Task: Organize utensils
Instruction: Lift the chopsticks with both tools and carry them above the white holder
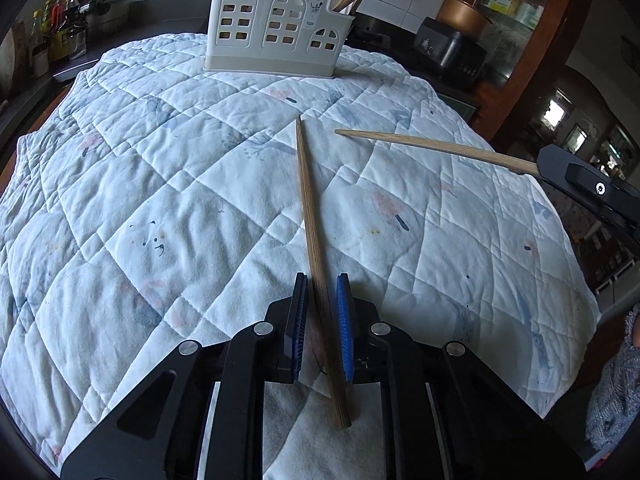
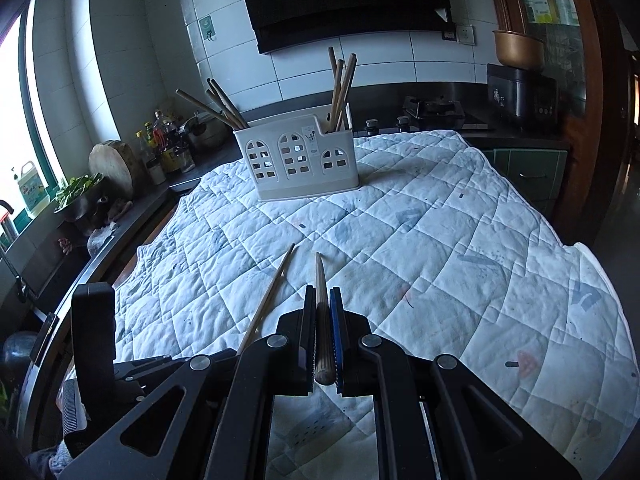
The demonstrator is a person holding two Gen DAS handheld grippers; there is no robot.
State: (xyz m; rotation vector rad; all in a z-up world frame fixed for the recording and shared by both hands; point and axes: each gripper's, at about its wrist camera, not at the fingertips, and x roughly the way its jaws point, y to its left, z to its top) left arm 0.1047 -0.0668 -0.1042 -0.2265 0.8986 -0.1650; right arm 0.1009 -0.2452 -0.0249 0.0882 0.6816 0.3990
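A white utensil holder with arched cut-outs stands at the far side of the quilted cloth; it also shows in the right wrist view with several wooden chopsticks in it. A wooden chopstick lies on the cloth between the fingers of my left gripper, whose jaws stand slightly apart around it. My right gripper is shut on a second chopstick and holds it above the cloth. That chopstick and the right gripper show at the right in the left wrist view.
The quilted cloth covers the table. Bottles, a wooden board and a bowl of greens stand on the left counter. A stove and a dark cooker stand behind.
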